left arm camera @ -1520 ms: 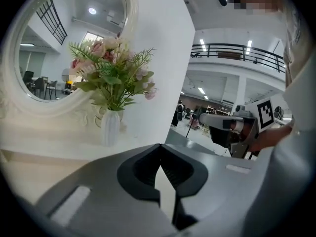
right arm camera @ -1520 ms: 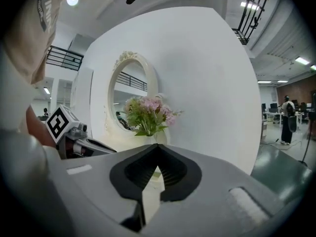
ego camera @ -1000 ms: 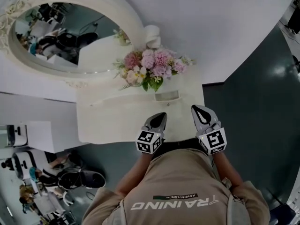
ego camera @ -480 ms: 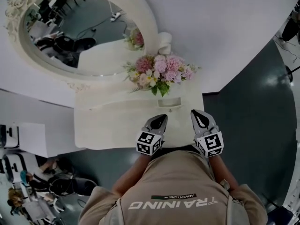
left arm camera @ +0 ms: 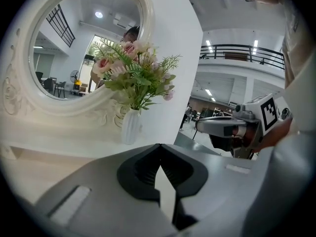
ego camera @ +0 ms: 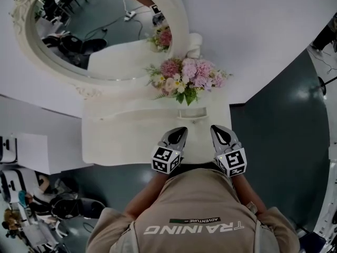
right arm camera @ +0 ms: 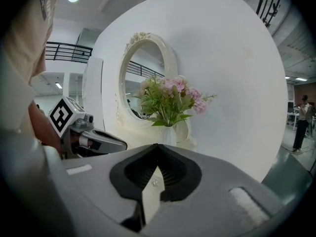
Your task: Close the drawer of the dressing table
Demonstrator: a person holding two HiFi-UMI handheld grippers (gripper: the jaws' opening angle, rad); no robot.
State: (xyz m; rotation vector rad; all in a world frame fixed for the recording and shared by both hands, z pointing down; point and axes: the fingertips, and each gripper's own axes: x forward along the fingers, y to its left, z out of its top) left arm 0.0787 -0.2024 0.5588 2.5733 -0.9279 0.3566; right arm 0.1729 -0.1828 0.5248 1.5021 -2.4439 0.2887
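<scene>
Eyes on the small cream-white drawer (ego camera: 190,113): it looks pulled out from the raised back ledge of the cream-white wooden dressing table (ego camera: 121,136), right under the flowers. Its inside reads as a grey rectangle, and I can't tell whether anything lies in it.

Just this side of it, both tools hover over the tabletop, noses aimed at the back ledge. The grey left gripper (ego camera: 178,136) has its jaws together at the tips with nothing between them. The grey right gripper (ego camera: 222,135) is the same, tips meeting and empty. A tiny silvery speck shows through its lower gap, possibly the drawer's knob, but that's a guess. Closed jaws make sense here, giving a blunt nose to push a drawer front. The right one sits nearer the drawer, so I'd expect it to do the shove.

Behind, a white ribbed ceramic vase (left arm camera: 130,126) holds a pink-and-cream flower bouquet (ego camera: 189,78), close above the drawer. An oval cream-framed mirror (ego camera: 100,30) stands to the left.
</scene>
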